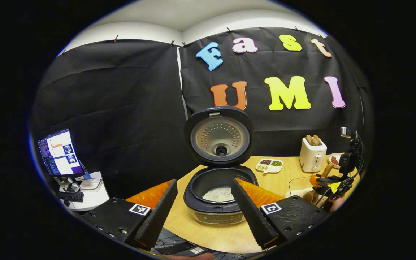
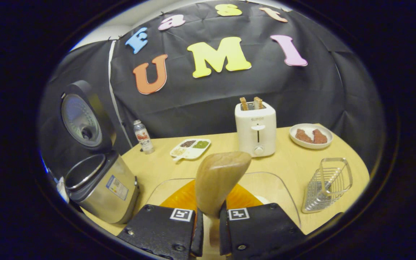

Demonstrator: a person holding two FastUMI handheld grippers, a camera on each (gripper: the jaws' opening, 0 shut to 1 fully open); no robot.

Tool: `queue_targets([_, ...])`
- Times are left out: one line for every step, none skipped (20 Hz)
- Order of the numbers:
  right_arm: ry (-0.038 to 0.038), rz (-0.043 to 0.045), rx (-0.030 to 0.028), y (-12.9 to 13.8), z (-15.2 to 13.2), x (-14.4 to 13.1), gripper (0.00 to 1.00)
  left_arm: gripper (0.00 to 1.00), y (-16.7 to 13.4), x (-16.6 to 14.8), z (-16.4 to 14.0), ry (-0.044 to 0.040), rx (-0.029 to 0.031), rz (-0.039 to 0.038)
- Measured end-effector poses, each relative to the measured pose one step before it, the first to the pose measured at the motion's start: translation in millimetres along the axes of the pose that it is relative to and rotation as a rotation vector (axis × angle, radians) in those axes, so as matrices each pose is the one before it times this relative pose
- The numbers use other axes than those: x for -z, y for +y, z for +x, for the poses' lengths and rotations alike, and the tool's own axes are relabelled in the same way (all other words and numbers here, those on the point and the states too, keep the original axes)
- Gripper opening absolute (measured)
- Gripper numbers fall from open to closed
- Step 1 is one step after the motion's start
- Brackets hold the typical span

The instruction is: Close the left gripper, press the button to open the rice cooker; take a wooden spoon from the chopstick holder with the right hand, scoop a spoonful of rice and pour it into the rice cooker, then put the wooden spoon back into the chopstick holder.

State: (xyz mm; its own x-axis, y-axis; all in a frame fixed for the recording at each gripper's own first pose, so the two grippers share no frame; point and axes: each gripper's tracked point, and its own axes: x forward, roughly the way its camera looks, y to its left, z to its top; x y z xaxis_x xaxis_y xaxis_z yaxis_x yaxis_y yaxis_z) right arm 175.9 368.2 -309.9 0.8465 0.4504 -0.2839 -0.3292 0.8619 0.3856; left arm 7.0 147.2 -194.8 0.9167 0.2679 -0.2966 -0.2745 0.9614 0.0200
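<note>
Rice cooker (image 1: 219, 187) lid up, white rice in inner pot. Left gripper (image 1: 203, 209) fingers spread wide, holding nothing, cooker between them.

Right gripper (image 2: 211, 224) clamped on wooden spoon (image 2: 218, 182) handle, bowl raised over clear container (image 2: 284, 191); contents cannot tell. Wire chopstick holder (image 2: 327, 186) just right of container.

Divided dish (image 2: 190, 148) holds dark, green, pale grains. Plate (image 2: 311, 136) holds two brown pieces. Toaster (image 2: 255, 126) holds two slices. Right gripper view adds bottle (image 2: 143, 137); left gripper view adds monitor (image 1: 58, 152).

Lettering on cooker lid, toaster front too small to read.

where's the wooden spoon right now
In the right gripper view the wooden spoon stands clamped in the right gripper, bowl up, in front of the toaster.
</note>
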Motion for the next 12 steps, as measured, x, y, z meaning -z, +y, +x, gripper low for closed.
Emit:
queue_targets([0.01138, 0.03896, -0.01196, 3.48, 0.51, 2.51, 0.26, 0.96, 0.79, -0.52, 0.07, -0.00043, -0.00082, -0.00093])
queue_targets([0.00257, 0.02623, -0.00715, 0.84, 1.18, -1.10, 0.22, 0.96, 2.07, -0.16, -0.17, -0.00084, -0.00131, 0.00052])
queue_targets([0.00491, 0.03061, -0.00579, 0.76, 0.38, -0.55, 0.23, 0.95, 0.21, 1.43, -0.54, 0.00390, 0.00155, 0.00068])
queue_targets([0.01162, 0.04675, -0.00877, -0.76, -0.57, 0.30, 0.23, 0.95, 0.10, 0.32, -0.09, 0.00019, -0.00106, 0.00042])
queue_targets([0.02006, 0.04905, -0.01808, -0.57, -0.82, 2.63, 0.23, 0.96, 1.12, -0.48, -0.03, -0.00046, -0.00196, -0.00004])
queue_targets([0.00550, 0.06025, -0.00390, -2.06, -0.70, 0.97, 0.23, 0.95, 0.07, 0.76, 0.46, 0.00038, 0.00158, -0.00216])
queue_targets([0.00369, 0.03738, -0.00424, -3.90, 0.23, -2.44, 0.23, 0.96, 0.43, -0.89, 0.47, -0.00373, -0.00279, -0.00132])
queue_targets([0.00283, 0.02389, -0.00821, -3.12, 1.19, -1.49, 0.23, 0.96, 0.51, 1.22, 0.91, 0.00619, 0.00205, -0.00362])
queue_targets([0.00985, 0.04118, -0.00367, 0.02, -0.67, 1.93, 0.23, 0.95, -1.21, 1.27, 0.47, 0.00593, 0.00386, -0.00651])
queue_targets([0.00896, 0.03350, -0.00717, -0.75, -1.15, 0.34, 0.23, 1.00, -2.13, -0.22, 0.55, 0.00293, 0.00284, 0.00004])
queue_targets([0.00654, 0.03189, -0.01303, 0.13, -0.36, 0.26, 0.23, 0.96, -0.18, -2.38, 0.22, -0.00217, -0.00092, 0.00229])
queue_targets([-0.00175, 0.01990, 0.00519, -2.64, -2.82, -0.91, 0.23, 0.96, -0.45, -1.21, 0.18, -0.00460, 0.00167, 0.00022])
